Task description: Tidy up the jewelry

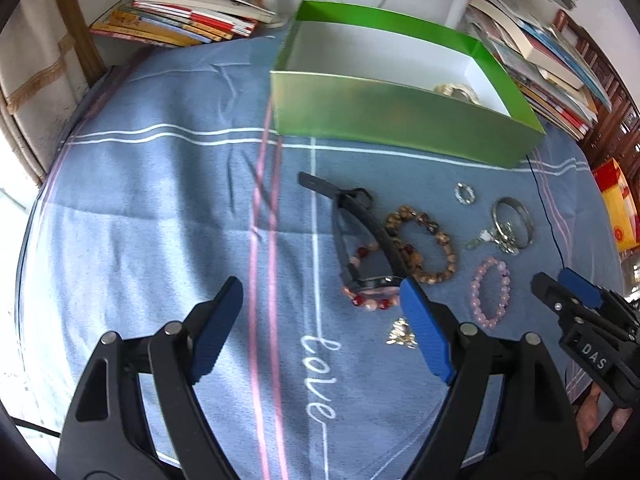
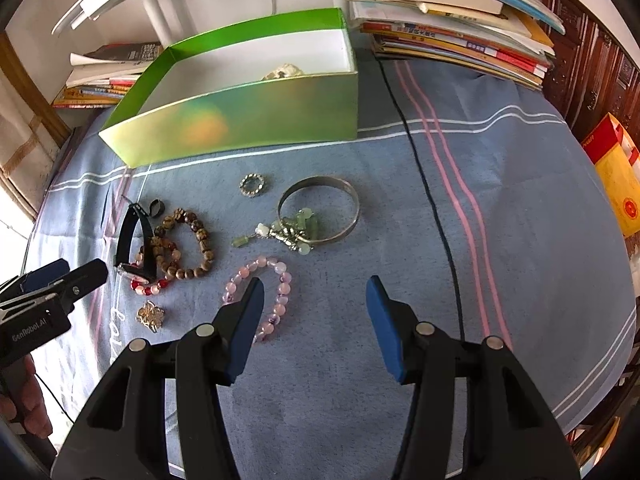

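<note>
Left gripper (image 1: 322,290) fingers spread wide, nothing between the pads; its right blue fingertip (image 1: 416,300) sits right at the watch face end, contact can't be confirmed. Right gripper (image 2: 316,290) fingers parted about halfway, also empty; its left fingertip (image 2: 254,296) overlaps the pink bead bracelet (image 2: 276,280) in view, the gap itself is over bare cloth. Both point steeply down at the blue striped tablecloth (image 1: 160,220).

Nearest the grippers: a small gold brooch-like piece (image 2: 151,315) (detail blurred), lying alone on the cloth, left of the pink bracelet.

Next row out: black watch (image 1: 360,236) on its side, strap looped, lying across a red-and-pink bead bracelet (image 1: 370,300). Brown wooden bead bracelet (image 2: 188,244) just right of the watch, touching or overlapping it. Pink bracelet sits apart, further right.

Further: silver bangle (image 2: 320,212) with a cluster of pale green stones and silver charms (image 2: 294,230) lying over its near edge. A small sparkly ring (image 2: 253,185) left of the bangle, on its own.

Far: green box (image 2: 248,120), open, white inside, one pale item (image 2: 284,72) in its right end (mostly hidden by the wall). Everything else is still outside the box.

Behind: stacked books (image 2: 460,28) left and right of the box. A thin black cable (image 2: 424,184) runs across the cloth on the right.
</note>
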Available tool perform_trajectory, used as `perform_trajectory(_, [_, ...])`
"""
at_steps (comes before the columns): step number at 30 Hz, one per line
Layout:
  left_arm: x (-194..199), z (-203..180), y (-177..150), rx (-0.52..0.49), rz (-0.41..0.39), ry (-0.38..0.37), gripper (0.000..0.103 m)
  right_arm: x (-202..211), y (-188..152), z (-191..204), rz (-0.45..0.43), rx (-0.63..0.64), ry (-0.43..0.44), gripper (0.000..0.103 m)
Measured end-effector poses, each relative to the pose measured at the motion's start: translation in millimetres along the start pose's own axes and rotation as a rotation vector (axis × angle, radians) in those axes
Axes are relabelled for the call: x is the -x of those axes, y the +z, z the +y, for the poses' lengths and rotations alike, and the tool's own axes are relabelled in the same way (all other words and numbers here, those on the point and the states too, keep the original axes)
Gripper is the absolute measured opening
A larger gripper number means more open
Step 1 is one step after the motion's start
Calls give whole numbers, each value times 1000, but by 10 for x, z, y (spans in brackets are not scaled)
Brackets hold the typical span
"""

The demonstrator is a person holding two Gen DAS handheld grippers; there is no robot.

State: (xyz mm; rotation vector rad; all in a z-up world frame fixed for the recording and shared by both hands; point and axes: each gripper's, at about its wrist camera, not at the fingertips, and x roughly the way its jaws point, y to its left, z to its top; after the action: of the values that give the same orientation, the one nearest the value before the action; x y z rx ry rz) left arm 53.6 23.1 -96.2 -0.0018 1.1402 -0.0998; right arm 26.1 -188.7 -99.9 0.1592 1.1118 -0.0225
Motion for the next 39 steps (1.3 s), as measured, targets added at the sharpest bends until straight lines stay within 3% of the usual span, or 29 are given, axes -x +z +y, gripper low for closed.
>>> perform_trajectory(13, [-112,-90,-57,-47,41,-4,80,-226,17,312,66,100,37,53])
perform_trajectory(28, [-259,-234,16,-62,66,-17,83,-332,16,219,98,90,20,53])
perform_trajectory(34, [-340,-192,16,-55,86,35,83,-344,13,183,101,83,15,53])
perform_trajectory(39, [-404,39,6,11,119,95,83,-351,42,149,101,70,8,53])
